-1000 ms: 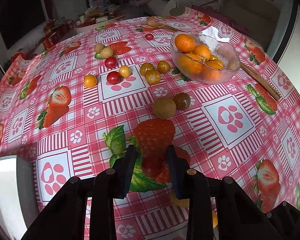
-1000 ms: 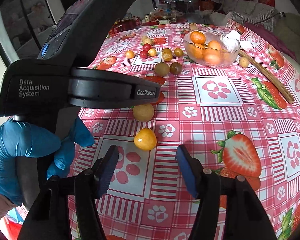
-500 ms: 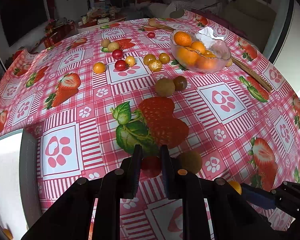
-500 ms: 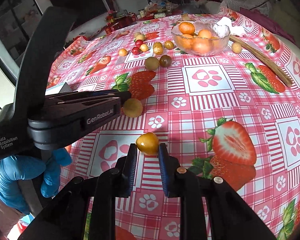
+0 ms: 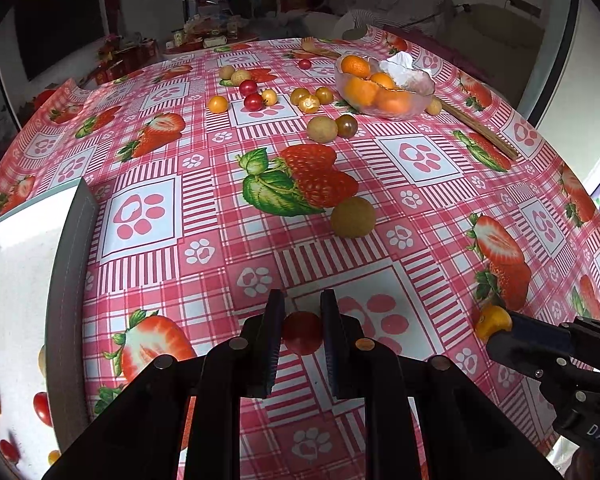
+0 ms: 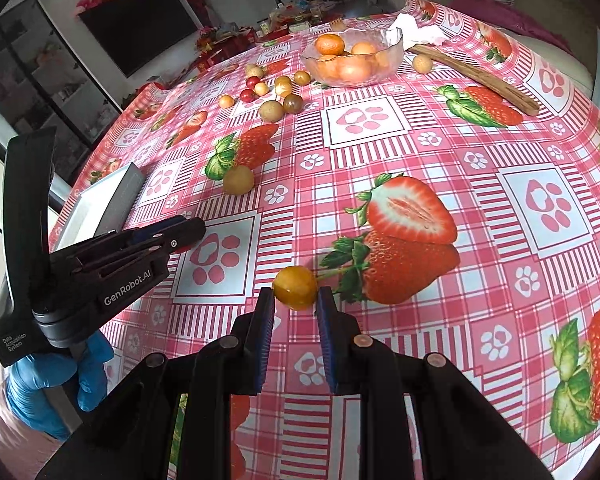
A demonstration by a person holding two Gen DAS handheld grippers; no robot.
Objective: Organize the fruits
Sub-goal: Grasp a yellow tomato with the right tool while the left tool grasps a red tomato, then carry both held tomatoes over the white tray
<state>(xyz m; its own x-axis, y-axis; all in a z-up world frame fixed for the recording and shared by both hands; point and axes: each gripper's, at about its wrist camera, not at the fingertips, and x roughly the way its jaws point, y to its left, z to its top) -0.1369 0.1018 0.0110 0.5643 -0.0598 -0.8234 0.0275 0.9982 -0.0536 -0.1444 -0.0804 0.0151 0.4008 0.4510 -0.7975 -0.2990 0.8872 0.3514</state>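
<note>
My left gripper (image 5: 301,312) is shut on a red cherry tomato (image 5: 302,333) and holds it above the strawberry-print tablecloth. My right gripper (image 6: 295,300) is shut on a yellow cherry tomato (image 6: 295,287), also seen at the right in the left wrist view (image 5: 493,321). A white tray (image 5: 16,320) at the left holds several small red and yellow tomatoes (image 5: 42,408). A round tan fruit (image 5: 353,217) lies on the cloth ahead. More small fruits (image 5: 256,96) are scattered at the far side.
A glass bowl (image 5: 384,88) of oranges stands at the far right, with crumpled tissue (image 5: 400,66) behind it. A wooden stick (image 5: 476,130) lies to its right. A tan fruit and a dark tomato (image 5: 346,125) sit mid-table. The left gripper body (image 6: 100,268) is beside my right one.
Both grippers have lifted and pulled back toward the near edge with their tomatoes. The right gripper closed on the yellow tomato a second ago. The tray has come further into the left view.
</note>
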